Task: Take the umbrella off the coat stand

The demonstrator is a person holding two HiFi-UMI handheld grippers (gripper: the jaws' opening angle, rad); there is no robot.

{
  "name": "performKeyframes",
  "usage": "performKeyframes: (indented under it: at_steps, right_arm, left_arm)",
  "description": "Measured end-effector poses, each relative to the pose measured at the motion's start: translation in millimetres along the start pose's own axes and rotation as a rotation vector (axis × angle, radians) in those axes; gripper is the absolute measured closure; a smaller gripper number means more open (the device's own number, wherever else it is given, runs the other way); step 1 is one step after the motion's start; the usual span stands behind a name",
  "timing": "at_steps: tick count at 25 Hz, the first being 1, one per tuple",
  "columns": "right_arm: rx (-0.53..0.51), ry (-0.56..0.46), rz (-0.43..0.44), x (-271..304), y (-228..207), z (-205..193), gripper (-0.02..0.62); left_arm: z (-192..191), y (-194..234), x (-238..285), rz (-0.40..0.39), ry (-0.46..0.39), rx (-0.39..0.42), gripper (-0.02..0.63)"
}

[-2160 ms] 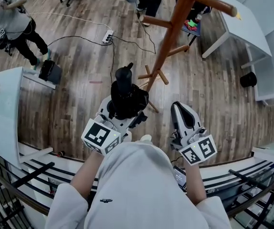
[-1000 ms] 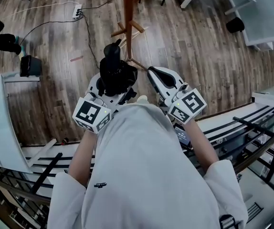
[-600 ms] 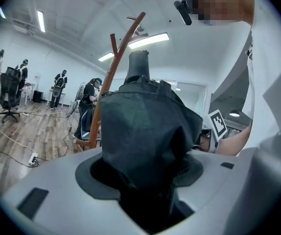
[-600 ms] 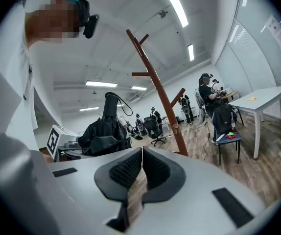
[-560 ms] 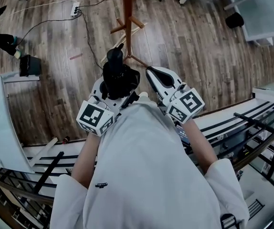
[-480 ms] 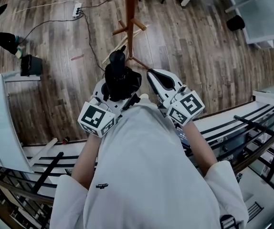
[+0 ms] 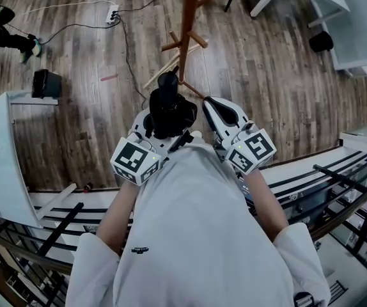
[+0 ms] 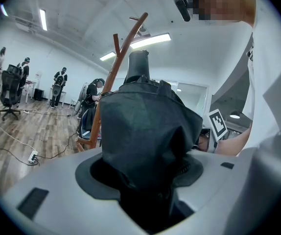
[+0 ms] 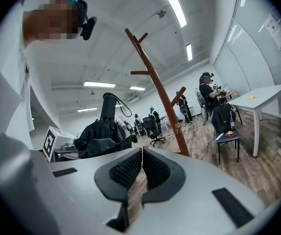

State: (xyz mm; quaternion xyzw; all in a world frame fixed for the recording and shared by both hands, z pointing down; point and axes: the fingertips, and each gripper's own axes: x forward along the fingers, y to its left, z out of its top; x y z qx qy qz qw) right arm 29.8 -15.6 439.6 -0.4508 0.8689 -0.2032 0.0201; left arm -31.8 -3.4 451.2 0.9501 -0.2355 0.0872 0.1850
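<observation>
A folded black umbrella [image 7: 169,109] is off the stand, and my left gripper [image 7: 165,124] is shut on its bunched fabric. In the left gripper view the umbrella [image 8: 145,131] fills the space between the jaws, with its cap end pointing up. The brown wooden coat stand [image 7: 188,18] rises from the floor just beyond the umbrella and does not touch it. My right gripper [image 7: 213,103] is beside the left one, shut and empty, its ribbed pads [image 9: 130,169] pressed together. The right gripper view shows the umbrella [image 9: 104,131] at its left and the coat stand [image 9: 162,97] ahead.
A white table [image 7: 4,152] stands at the left and a black railing [image 7: 55,235] runs under me. A power strip [image 7: 112,15] with cables lies on the wooden floor. A white desk [image 7: 356,18] and a black bin [image 7: 321,41] are at the upper right. Several people and chairs are farther off.
The head view has swung, so the coat stand now appears straight ahead and slightly right of where it was. Both grippers have kept their places; the umbrella stays in the left one.
</observation>
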Motion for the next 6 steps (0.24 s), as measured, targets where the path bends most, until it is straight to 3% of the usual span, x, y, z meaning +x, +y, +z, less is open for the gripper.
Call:
performKeyframes:
  at_steps: [6]
  right_arm:
    - [0.003, 0.009, -0.015, -1.7, 0.8, 0.1, 0.560]
  left_arm:
    - [1.5, -2.2, -0.2, -0.013, -0.002, -0.014, 0.333]
